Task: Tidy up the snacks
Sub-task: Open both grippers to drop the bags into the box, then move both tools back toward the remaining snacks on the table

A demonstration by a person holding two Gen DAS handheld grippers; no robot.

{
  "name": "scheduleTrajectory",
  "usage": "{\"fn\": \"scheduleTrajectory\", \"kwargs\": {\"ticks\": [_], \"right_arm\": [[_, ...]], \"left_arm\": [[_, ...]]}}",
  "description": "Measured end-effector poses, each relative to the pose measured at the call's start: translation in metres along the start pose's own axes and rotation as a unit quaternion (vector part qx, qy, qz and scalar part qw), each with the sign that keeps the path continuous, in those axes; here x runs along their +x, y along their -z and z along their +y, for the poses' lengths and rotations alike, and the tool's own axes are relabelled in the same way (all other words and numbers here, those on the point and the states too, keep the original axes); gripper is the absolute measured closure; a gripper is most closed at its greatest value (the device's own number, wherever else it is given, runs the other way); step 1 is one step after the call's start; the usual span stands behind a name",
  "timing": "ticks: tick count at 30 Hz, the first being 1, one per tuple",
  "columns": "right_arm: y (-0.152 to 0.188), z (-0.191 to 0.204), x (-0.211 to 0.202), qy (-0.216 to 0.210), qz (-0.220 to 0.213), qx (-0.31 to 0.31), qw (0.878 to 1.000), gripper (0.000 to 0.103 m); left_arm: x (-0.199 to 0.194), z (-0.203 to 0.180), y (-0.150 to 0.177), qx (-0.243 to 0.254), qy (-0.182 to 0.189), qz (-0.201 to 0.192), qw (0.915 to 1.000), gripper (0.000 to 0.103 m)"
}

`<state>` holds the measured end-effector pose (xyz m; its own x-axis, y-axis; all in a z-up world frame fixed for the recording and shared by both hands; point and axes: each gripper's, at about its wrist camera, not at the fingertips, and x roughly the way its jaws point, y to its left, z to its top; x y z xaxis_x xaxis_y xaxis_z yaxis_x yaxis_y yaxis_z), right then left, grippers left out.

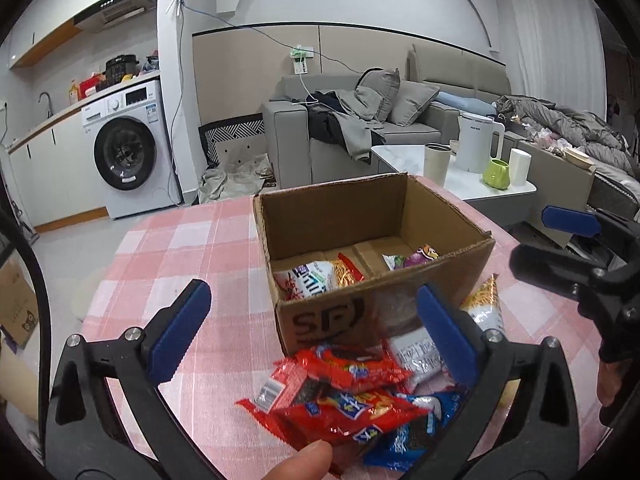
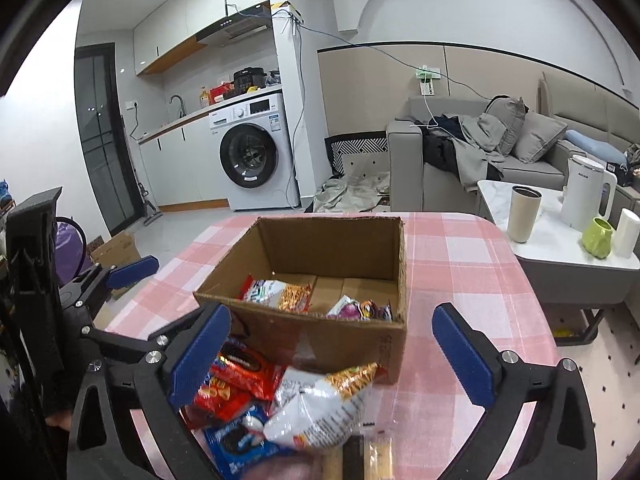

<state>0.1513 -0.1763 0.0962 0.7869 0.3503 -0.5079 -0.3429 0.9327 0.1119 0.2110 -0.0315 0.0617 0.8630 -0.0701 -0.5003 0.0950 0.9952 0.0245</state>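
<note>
Both tools wide open, nothing between the pads. Left tool (image 1: 316, 328) hangs over the snack pile at the near side of the cardboard box (image 1: 372, 236); right tool (image 2: 332, 344) sits over the same pile from the other side.

Box is on the pink checked bench (image 1: 180, 248), top open, flaps gone. Inside: a white-and-orange noodle snack bag (image 2: 280, 292) on the left of the floor, a purple wrapped snack (image 2: 360, 310) on the right (a fold line in the box floor runs between them).

Loose pile on the bench, touching or just beside the box's near wall:
- red packets (image 1: 352, 404), several overlapping
- blue cookie packet (image 2: 240, 444) at the near edge, partly under the others
- white-and-orange bag (image 2: 324, 408) lying on top, right side of the pile, one corner against the box wall

A fingertip (image 1: 308, 460) shows at the bottom edge of the left wrist view, just by the red packets. From the left view, the right tool is visible at the far right, beside the box and clear of it.
</note>
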Motion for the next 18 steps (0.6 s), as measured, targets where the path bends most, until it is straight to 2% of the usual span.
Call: {"fn": "scheduleTrajectory", "kwargs": {"ticks": [6, 14, 18], "right_arm": [[0.018, -0.003, -0.019, -0.002, 0.004, 0.001, 1.0, 0.0], [0.043, -0.013, -0.024, -0.009, 0.023, 0.018, 1.0, 0.0], [0.05, -0.016, -0.02, -0.016, 0.043, 0.019, 0.999, 0.0]], "left_arm": [[-0.022, 0.006, 0.014, -0.007, -0.006, 0.0, 1.0, 0.0], [-0.049, 0.001, 0.033, 0.013, -0.026, -0.013, 0.9995, 0.0], [-0.059, 0.001, 0.041, 0.006, -0.017, -0.015, 0.9997, 0.0]]}}
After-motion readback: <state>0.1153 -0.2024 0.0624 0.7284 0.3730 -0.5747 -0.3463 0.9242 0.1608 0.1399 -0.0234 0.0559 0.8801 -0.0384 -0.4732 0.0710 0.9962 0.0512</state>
